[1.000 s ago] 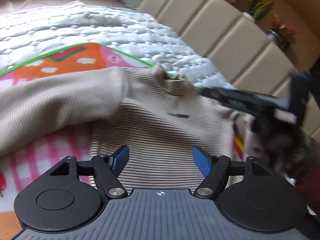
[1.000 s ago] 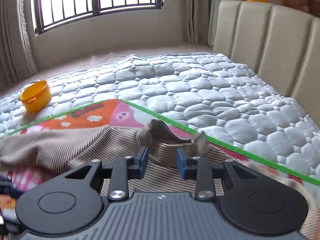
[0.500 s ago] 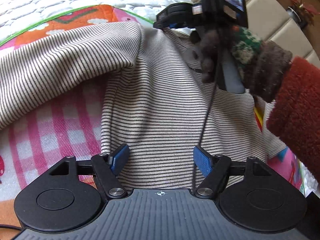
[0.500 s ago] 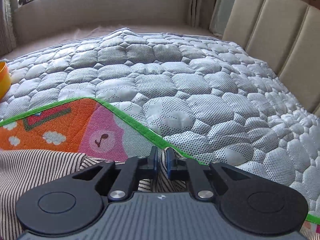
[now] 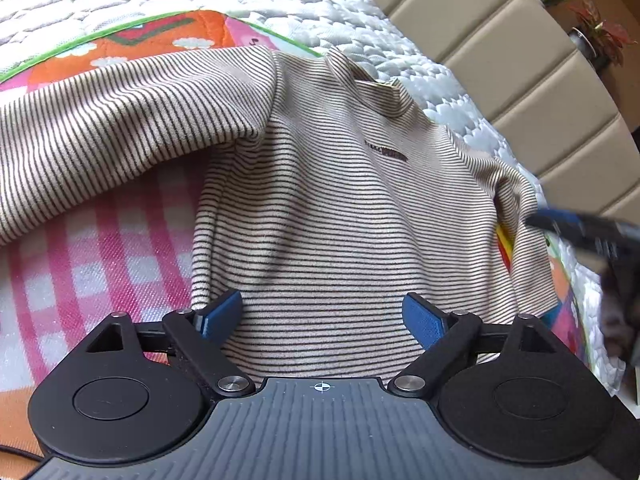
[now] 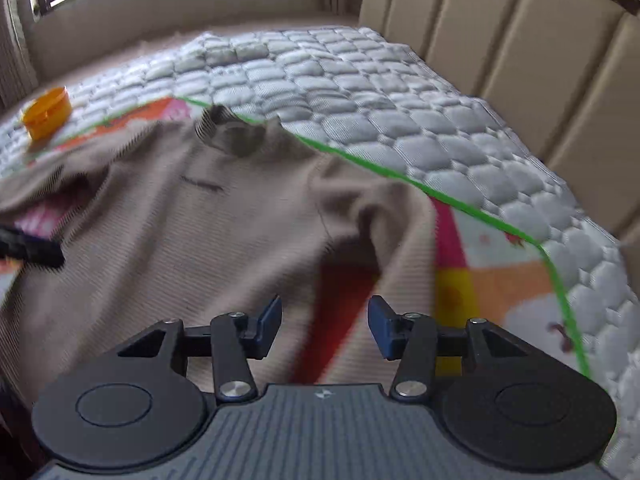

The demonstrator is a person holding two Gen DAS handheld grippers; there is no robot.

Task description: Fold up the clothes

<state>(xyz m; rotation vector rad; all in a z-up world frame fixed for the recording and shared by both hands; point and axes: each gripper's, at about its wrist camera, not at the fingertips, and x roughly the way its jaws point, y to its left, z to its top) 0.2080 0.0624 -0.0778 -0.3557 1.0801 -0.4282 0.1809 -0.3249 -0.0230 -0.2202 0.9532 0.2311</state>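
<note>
While unseen leftward, orange cup [image 6: 47,113] rightward

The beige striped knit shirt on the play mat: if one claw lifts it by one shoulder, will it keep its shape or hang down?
The beige striped knit shirt will probably hang limp: its cloth already lies in soft wrinkles and its sleeve drapes over the colourful play mat. It looks thin, so likely light. The brushed knit seems unlikely to slip.
</note>
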